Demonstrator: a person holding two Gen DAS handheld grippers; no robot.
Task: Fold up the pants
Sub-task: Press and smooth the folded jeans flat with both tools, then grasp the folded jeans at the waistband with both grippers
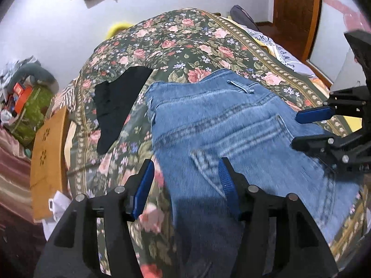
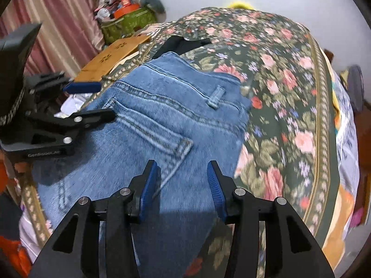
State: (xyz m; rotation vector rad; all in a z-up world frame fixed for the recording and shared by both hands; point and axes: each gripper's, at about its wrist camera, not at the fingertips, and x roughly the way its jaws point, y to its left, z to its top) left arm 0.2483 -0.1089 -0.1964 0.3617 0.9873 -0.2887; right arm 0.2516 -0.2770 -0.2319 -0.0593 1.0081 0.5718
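Where tongs (image 2: 183,173) overhang: jeans (image 2: 162,115) (blurred)

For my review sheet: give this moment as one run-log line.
task: fold pants | jeans: on floral bedspread | left gripper: open, empty | right gripper: open, empty | black garment: beside jeans

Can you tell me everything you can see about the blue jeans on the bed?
The jeans are faded blue denim with stitched seams, a back pocket and a belt loop. They lie back side up on the flowery bedspread, with the waistband end farthest from the cameras. Both grippers, the left gripper and the right gripper, hang open above them, gripping nothing.
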